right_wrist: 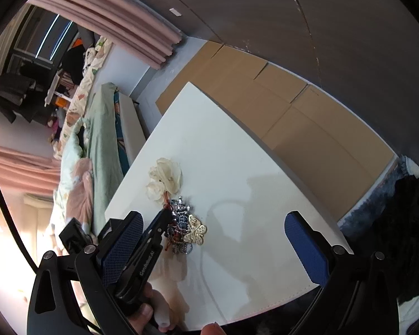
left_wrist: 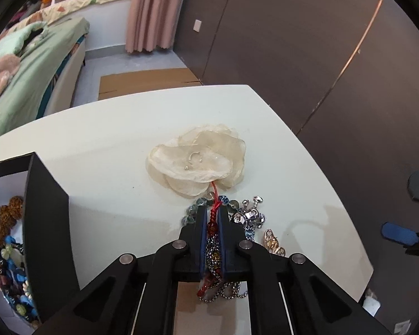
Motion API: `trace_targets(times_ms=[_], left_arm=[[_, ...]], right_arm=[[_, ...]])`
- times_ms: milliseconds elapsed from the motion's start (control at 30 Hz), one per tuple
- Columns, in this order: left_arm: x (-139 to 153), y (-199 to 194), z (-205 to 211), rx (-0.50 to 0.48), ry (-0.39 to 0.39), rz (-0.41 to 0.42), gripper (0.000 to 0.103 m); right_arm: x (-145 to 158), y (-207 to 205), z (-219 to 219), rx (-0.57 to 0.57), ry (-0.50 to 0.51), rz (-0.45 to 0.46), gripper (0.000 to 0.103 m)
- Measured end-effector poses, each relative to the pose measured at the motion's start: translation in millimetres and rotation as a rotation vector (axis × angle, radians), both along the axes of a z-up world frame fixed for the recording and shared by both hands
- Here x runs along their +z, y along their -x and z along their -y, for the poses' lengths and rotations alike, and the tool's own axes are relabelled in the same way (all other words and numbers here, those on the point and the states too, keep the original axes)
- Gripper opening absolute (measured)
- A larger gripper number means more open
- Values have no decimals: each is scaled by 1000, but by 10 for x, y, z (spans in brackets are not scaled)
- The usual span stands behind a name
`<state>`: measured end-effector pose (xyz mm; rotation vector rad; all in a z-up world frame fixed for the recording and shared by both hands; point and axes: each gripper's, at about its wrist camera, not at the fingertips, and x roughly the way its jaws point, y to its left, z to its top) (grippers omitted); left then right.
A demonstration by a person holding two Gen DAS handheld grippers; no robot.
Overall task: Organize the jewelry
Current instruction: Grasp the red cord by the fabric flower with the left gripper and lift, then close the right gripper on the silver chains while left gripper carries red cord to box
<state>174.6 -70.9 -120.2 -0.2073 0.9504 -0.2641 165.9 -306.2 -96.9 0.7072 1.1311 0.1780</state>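
**Grabbing the red cord bracelet out of a tangle, handling notes**

Bedroom setup, white counter [left_wrist: 111, 145] with a bed off to the side and a dark wall behind. My left gripper [left_wrist: 212, 217] is pinched nearly closed on the red cord bracelet [left_wrist: 211, 224], right at its round red bead, with a steel chain [left_wrist: 212, 254] caught between the jaws too. Right gripper [right_wrist: 212, 240] is spread wide with nothing in it, hanging over the counter near the pile.

The bracelet sits in the jewelry heap [right_wrist: 181, 229] just in front of the cream fabric flower [left_wrist: 198, 159], long axis running straight away from me, its loose red end pointing under the petals. I'd guess it's light and floppy, so it'll drape and drag neighbours along. The knotted section by the bead looks like the best hold. The box [left_wrist: 46, 231] with beads is on my left.
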Motion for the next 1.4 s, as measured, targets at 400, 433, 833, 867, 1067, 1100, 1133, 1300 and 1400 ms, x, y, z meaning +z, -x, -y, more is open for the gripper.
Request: trace_targets(times_ms=[400, 433, 833, 867, 1067, 1100, 1133, 1300, 1400], left_arm=[[431, 187, -237, 9, 127, 90, 7], [476, 197, -267, 11, 138, 101, 7], [846, 332, -583, 38, 214, 213, 7], [859, 340, -601, 43, 216, 217, 7], [931, 368, -814, 88, 233, 237, 7], [932, 369, -844, 95, 236, 237, 7], [934, 363, -875, 102, 239, 236, 7], [931, 359, -970, 122, 246, 232, 7], [927, 381, -1002, 127, 244, 231, 7]], right_arm=[[-58, -53, -213, 63, 49, -4, 92], [-64, -67, -263, 76, 55, -2, 88], [-118, -146, -656, 153, 120, 18, 79], [-120, -157, -677, 155, 128, 19, 78], [-185, -274, -890, 187, 188, 7, 70], [-200, -294, -926, 192, 202, 5, 70], [-208, -310, -957, 196, 217, 4, 70], [-275, -369, -1151, 235, 294, 1, 70], [-320, -384, -1251, 261, 364, -3, 70]])
